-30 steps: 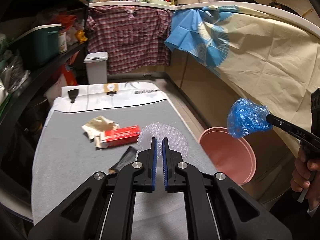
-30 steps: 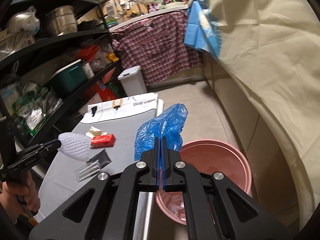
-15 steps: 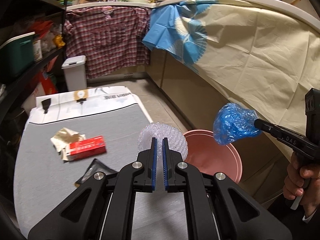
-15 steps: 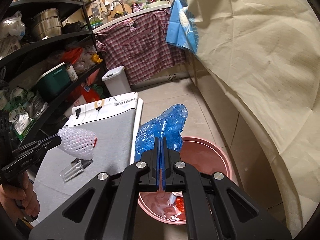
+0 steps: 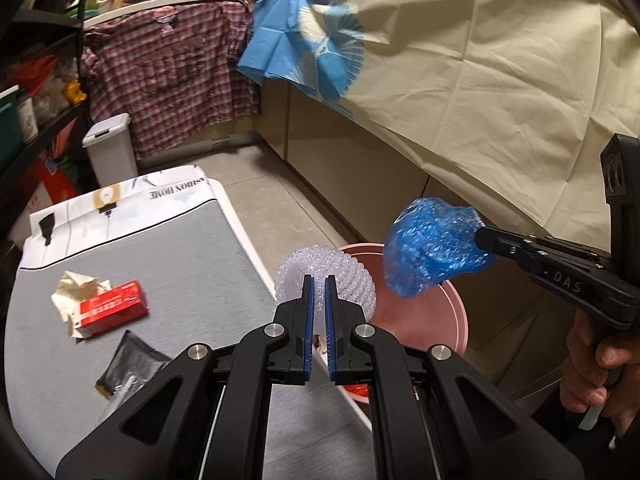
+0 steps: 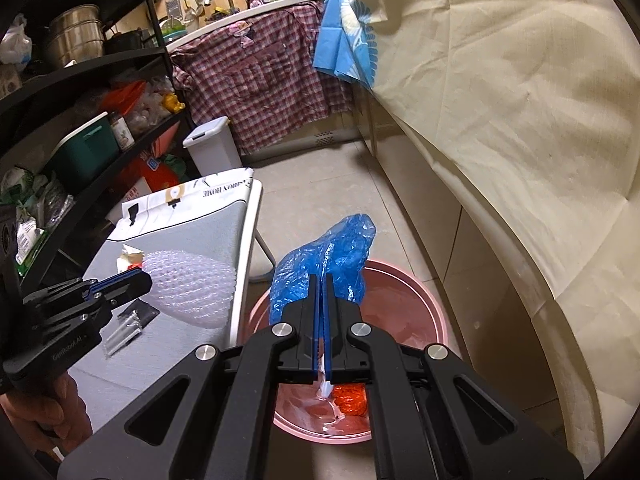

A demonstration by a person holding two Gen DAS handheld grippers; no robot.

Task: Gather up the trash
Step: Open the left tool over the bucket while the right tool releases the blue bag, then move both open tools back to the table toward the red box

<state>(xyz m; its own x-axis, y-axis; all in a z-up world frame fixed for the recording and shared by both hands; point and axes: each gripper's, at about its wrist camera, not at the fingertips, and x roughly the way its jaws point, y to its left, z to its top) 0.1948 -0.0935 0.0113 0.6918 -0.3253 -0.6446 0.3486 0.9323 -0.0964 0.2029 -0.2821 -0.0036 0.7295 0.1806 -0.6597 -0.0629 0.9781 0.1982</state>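
Left tongs: my left gripper (image 5: 319, 280) is clamped on a crumpled white foam-net fruit sleeve (image 5: 326, 278), its blue pads pinching the sleeve's near side.
Right tongs: my right gripper (image 6: 323, 280) is closed tight on a crumpled blue plastic bag (image 6: 320, 266), which puffs up above the jaws.
What changed: over the last second I have swung the left gripper off the table toward the floor-side edge; the foam sleeve, which sat over the grey top a second ago, now hangs past that edge and over the near rim of the round pink plastic basin (image 5: 456, 312). The right gripper has drifted only slightly and sits lower over the basin.
Where the trash is: the blue bag hangs above the basin's (image 6: 424, 300) opening; the sleeve overlaps the rim in the left view, but in the right view it looks barely beyond the table edge, so I judge it not fully over the opening.
In the basin: something orange-red (image 6: 349, 400) and a pale scrap already lie at the bottom.
Left on the table: a flat red cardboard box (image 5: 112, 307) on crumpled beige paper (image 5: 74, 286), and a dark foil wrapper (image 5: 128, 364) nearer my edge of the grey-covered folding table (image 5: 192, 248).
Meaning: both pieces look nearly ready to drop; I judge the bag can go first, the sleeve needing a little more reach.
Risk: both are light and may cling to the pads or drift outside the rim.
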